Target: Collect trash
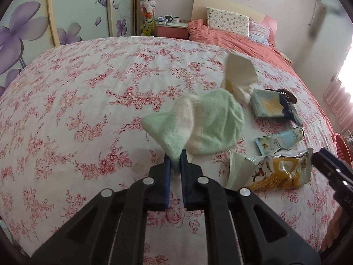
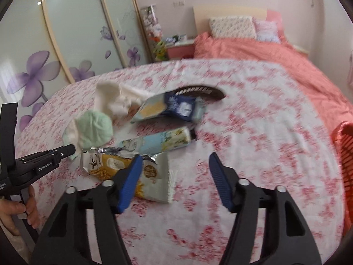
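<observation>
Left gripper (image 1: 175, 158): fingers pinching the green cloth (image 1: 207, 121).
Right gripper (image 2: 174, 165): fingers wide, yellow wrapper (image 2: 123, 165) just left, nearer.

A bed (image 1: 77, 92) with a pink-flowered white sheet carries the litter. The yellow snack wrapper (image 1: 280, 172) lies on it. Just beyond the wrapper lies a pale blue tube (image 1: 279, 140), farther beyond it a blue-and-cream packet (image 1: 270, 107), then crumpled white paper (image 1: 239, 75). Well beyond the wrapper, a coral duvet (image 1: 238, 39) and pillows (image 1: 227, 21).
</observation>
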Demonstrator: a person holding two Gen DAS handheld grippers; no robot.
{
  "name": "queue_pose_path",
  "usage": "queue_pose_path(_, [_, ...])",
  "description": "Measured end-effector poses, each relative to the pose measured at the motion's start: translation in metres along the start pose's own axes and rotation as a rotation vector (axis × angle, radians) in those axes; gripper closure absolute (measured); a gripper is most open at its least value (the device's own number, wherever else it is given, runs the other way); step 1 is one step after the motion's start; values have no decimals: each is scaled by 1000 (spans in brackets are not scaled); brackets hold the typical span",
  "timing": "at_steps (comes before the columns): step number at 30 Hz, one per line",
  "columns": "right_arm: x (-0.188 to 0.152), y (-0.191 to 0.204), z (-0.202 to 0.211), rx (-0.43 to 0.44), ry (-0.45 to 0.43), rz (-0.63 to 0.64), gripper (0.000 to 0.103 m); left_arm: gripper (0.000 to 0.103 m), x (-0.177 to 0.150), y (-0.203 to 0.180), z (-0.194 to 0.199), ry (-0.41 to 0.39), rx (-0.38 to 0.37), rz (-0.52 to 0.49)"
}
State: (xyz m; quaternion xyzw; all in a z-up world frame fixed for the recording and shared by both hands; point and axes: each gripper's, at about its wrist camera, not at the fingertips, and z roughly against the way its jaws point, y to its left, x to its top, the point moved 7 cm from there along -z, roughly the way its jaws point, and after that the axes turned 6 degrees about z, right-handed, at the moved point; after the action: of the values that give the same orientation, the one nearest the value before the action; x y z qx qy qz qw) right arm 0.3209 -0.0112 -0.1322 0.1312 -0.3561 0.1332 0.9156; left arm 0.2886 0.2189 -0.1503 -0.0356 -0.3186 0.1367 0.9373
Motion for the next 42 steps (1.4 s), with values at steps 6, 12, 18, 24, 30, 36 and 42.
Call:
queue_pose_path(6, [-12, 2, -7, 31, 32, -18, 96, 93, 0, -1, 0, 0, 4, -3])
queue_pose_path(12, [-13, -17, 7, -4, 1, -64, 99, 93, -3, -5, 0, 3, 9, -9])
queue_pose_path(18, [-8, -6, 14, 11, -20, -47, 51, 93, -7, -7, 0, 11, 7, -8])
queue_pose_path(24, [2, 23, 7, 15, -12, 81, 35, 93, -10, -9, 1, 14, 9, -14])
queue_pose_path(30, [-6, 41, -23, -14, 75, 213, 28, 93, -11, -9, 1, 17, 4, -10])
queue_pose_path(36, [-8, 29, -27, -64, 96, 200, 64, 93, -10, -9, 0, 18, 4, -8])
queue_pose_path(42, [-13, 11, -15, -97, 85, 153, 99, 93, -10, -10, 0, 19, 4, 2])
